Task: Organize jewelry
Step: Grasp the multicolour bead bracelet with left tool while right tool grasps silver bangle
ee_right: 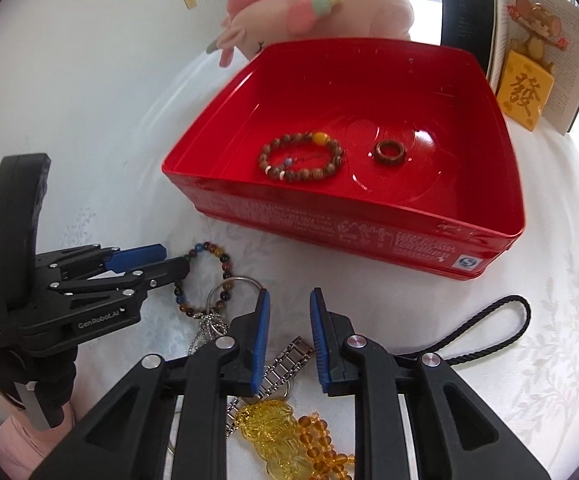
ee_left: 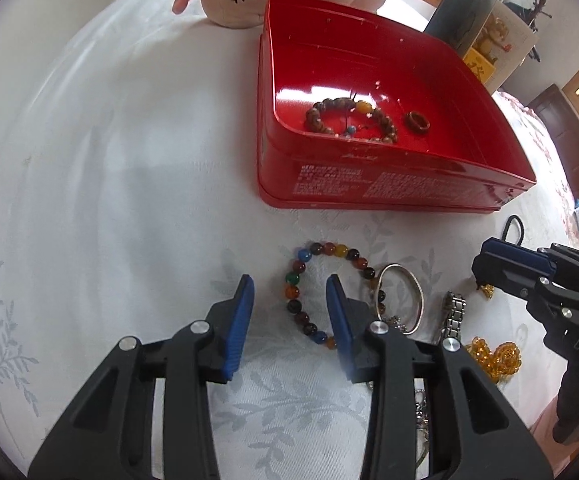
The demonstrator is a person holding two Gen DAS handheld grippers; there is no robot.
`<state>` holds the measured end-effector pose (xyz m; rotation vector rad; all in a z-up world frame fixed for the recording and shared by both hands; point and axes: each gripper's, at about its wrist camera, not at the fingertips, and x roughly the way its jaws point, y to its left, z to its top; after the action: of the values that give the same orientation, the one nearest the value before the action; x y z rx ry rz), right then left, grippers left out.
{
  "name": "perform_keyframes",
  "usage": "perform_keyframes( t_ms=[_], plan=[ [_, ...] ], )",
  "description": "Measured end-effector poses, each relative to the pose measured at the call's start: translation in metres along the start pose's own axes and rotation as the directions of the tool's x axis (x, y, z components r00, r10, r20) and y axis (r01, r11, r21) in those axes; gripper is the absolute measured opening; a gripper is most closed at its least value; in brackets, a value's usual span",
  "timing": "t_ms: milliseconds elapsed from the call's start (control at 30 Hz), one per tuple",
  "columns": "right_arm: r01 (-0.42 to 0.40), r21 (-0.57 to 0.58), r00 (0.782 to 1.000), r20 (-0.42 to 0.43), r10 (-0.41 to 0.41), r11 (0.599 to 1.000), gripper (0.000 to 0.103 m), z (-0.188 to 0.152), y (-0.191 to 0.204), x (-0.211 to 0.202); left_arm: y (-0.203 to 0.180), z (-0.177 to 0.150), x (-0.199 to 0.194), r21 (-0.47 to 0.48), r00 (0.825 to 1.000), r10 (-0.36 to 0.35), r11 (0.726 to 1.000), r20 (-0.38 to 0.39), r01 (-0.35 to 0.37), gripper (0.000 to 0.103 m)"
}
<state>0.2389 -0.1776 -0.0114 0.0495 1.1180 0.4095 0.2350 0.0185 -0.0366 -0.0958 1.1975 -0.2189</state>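
**Q:** Beside the red tin, what is happening?

**A:** Inside the red tin (ee_right: 369,216) already lie a brown bead bracelet (ee_right: 301,157) and a dark ring (ee_right: 388,152). In front of the tin, on the white cloth of the bench (ee_left: 89,160), the left gripper (ee_left: 289,308) has its fingers released, straddling one side of a multicoloured bead bracelet (ee_left: 309,280). It looks like the pick-up step.

**Q:** And the right gripper?

**A:** The right gripper (ee_right: 289,340) is also unclenched, holding nothing, above a metal watch strap (ee_right: 285,364) near amber beads (ee_right: 317,440).

**Q:** What next?

**A:** Probably pinching the bead strand, then lifting it clear of the silver bangle (ee_left: 409,300) it touches.
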Motion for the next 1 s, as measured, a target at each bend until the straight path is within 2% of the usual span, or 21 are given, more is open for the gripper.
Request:
perform_keyframes(
  t_ms=[233, 467, 567, 667, 1000],
  plan=[
    [0.001, 0.004, 1.000, -0.023, -0.001, 1.000, 0.020, 0.000, 0.000, 0.009, -0.006, -0.004, 0.006, 0.022, 1.000, 0.015, 1.000, -0.005, -0.015, 0.035],
    [-0.010, 0.002, 0.999, -0.038, 0.010, 1.000, 0.020, -0.001, 0.000, 0.019, -0.007, -0.004, 0.008, 0.023, 0.999, 0.041, 0.999, 0.000, -0.041, 0.013],
    [-0.018, -0.003, 0.999, -0.046, 0.018, 1.000, 0.020, -0.001, 0.002, 0.024, -0.003, -0.003, 0.008, 0.009, 0.999, 0.042, 0.999, 0.000, -0.042, 0.007],
    [-0.028, -0.012, 0.998, -0.056, 0.027, 1.000, 0.020, -0.001, 0.007, 0.030, 0.004, -0.001, 0.007, -0.017, 1.000, 0.026, 1.000, -0.002, -0.026, 0.007],
    [-0.051, -0.029, 0.996, -0.074, 0.049, 0.998, 0.020, 0.000, 0.014, 0.046, 0.015, 0.001, 0.000, -0.060, 0.993, 0.119, 0.991, 0.026, -0.117, 0.006]
  ],
)
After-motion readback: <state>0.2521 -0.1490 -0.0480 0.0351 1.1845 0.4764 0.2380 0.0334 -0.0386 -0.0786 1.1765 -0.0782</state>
